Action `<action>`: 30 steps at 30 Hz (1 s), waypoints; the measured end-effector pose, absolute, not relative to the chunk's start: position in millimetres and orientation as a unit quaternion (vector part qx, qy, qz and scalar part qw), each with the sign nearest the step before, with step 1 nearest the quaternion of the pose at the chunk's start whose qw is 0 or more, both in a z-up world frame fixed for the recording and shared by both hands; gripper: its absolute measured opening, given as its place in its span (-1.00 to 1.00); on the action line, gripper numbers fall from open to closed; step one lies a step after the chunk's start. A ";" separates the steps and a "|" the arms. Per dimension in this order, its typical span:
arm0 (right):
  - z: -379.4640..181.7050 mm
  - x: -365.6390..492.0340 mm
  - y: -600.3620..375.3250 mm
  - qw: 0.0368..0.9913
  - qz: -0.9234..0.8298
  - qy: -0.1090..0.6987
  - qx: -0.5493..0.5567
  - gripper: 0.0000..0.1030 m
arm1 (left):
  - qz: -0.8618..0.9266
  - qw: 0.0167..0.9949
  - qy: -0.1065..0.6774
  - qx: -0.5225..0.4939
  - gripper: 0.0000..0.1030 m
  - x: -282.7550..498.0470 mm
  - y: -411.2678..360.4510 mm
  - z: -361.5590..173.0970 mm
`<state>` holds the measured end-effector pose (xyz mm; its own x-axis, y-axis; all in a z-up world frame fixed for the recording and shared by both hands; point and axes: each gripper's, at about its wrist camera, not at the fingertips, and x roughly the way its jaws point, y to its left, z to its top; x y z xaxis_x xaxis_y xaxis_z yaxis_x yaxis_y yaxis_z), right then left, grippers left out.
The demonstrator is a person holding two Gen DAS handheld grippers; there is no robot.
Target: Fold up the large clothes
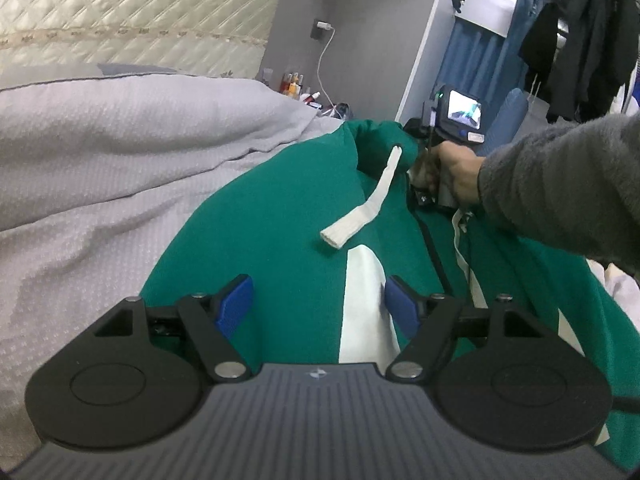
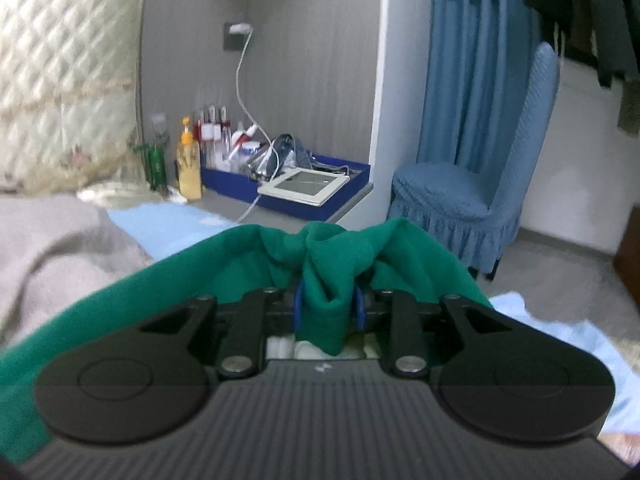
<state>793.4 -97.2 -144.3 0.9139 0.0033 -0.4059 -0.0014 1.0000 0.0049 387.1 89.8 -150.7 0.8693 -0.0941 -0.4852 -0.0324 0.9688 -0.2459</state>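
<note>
- The large green garment with white panels lies spread on a bed, beside a pale grey textured duvet.
- The left gripper hangs just above the garment with its blue fingers wide apart. Nothing is between them; green cloth and a white panel of the garment show below the gap.
- A flat white drawstring comes out of the bunched green hood part and lies on the cloth ahead of the left gripper.
- In the left wrist view a hand in a grey fleece sleeve holds the right gripper at the far edge of the garment, near the hood.
- In the right wrist view the right gripper has its narrow blue fingers set close, and a thick fold of the green garment stands between them, bunched and raised; the cloth drapes to both sides of the tool.
- Behind it are a blue covered chair and a blue tray of bottles and small things.
</note>
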 end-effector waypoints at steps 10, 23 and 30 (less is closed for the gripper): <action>-102.2 686.1 -104.0 0.982 0.025 0.182 0.037 0.37 | -0.032 0.952 0.264 -0.150 0.50 369.7 99.6 -143.4; -62.9 447.7 -123.6 0.974 0.059 0.207 0.066 0.37 | -0.065 0.947 0.262 -0.174 0.50 300.9 93.1 -111.6; -54.4 336.3 -135.4 0.965 0.087 0.237 0.066 0.37 | -0.076 0.949 0.261 -0.157 0.50 268.0 83.1 -100.0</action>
<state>336.3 -135.4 -54.4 0.8728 0.1991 -0.4455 -0.1367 0.9762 0.1685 268.0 83.1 -100.0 0.8519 -0.2270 -0.4719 0.0629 0.9390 -0.3381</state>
